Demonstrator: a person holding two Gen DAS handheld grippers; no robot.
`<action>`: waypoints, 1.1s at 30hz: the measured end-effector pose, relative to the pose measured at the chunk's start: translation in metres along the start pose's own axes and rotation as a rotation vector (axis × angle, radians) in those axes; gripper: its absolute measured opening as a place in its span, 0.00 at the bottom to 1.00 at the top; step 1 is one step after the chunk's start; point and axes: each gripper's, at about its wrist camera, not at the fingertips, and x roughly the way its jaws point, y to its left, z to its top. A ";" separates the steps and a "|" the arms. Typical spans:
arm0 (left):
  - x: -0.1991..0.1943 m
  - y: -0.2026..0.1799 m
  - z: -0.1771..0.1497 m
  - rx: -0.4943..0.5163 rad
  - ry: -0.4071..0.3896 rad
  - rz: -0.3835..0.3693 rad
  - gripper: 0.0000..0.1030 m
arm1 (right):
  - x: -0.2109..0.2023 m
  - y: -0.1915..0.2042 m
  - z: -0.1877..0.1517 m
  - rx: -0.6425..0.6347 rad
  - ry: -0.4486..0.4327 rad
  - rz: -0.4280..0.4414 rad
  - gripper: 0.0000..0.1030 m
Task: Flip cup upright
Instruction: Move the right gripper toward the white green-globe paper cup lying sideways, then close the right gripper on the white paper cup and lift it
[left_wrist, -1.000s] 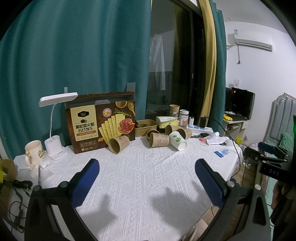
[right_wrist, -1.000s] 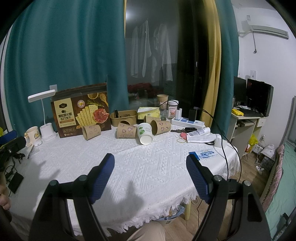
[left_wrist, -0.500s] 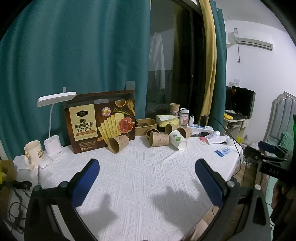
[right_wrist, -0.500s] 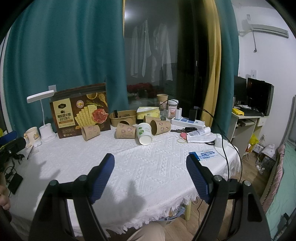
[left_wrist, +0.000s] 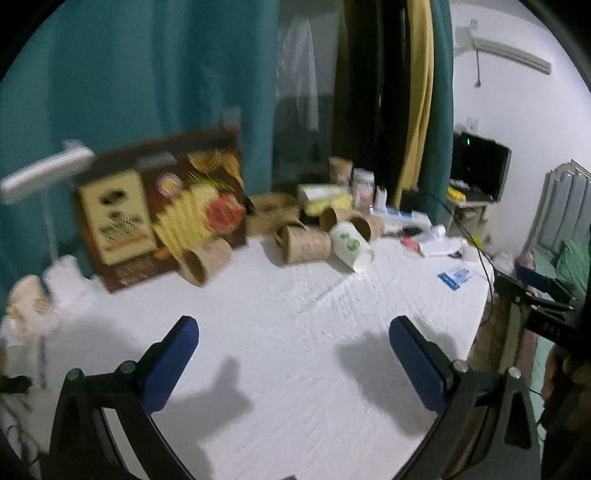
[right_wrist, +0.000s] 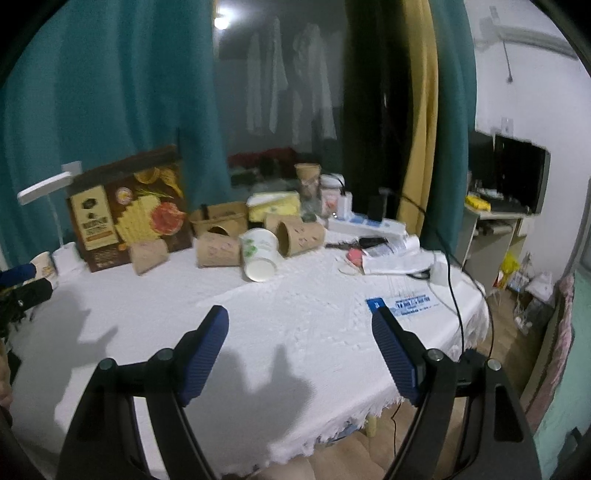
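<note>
Several paper cups lie on their sides at the far part of the white table: a white cup with green print (left_wrist: 351, 245) (right_wrist: 259, 253), a brown cup (left_wrist: 303, 243) (right_wrist: 218, 251) to its left, another brown cup (left_wrist: 205, 260) (right_wrist: 149, 255) by the cracker box, and one (right_wrist: 300, 233) (left_wrist: 367, 226) to the right. My left gripper (left_wrist: 293, 325) is open over bare cloth, well short of the cups. My right gripper (right_wrist: 300, 314) is open too, nothing between its blue pads. The right gripper's tip (left_wrist: 535, 280) shows at the left view's right edge.
A brown cracker box (left_wrist: 159, 206) (right_wrist: 127, 206) stands behind the cups, with a white desk lamp (right_wrist: 44, 188), a mug (right_wrist: 46, 264), a brown bowl (right_wrist: 219, 218), tissue box (right_wrist: 273, 203) and power strip (right_wrist: 365, 225). A blue card (right_wrist: 402, 301) lies near the table's right edge.
Both grippers have moved forward and lower toward the cups, which now look larger. Jaws keep the same opening. The left view is motion-blurred.
</note>
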 end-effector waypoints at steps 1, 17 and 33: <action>0.016 -0.003 0.003 -0.002 0.017 -0.015 1.00 | 0.011 -0.007 0.001 0.007 0.008 0.001 0.76; 0.235 -0.066 0.068 -0.070 0.255 -0.147 1.00 | 0.156 -0.093 0.021 0.110 0.125 0.002 0.76; 0.329 -0.084 0.078 -0.232 0.390 -0.272 0.60 | 0.169 -0.116 -0.003 0.204 0.164 -0.002 0.76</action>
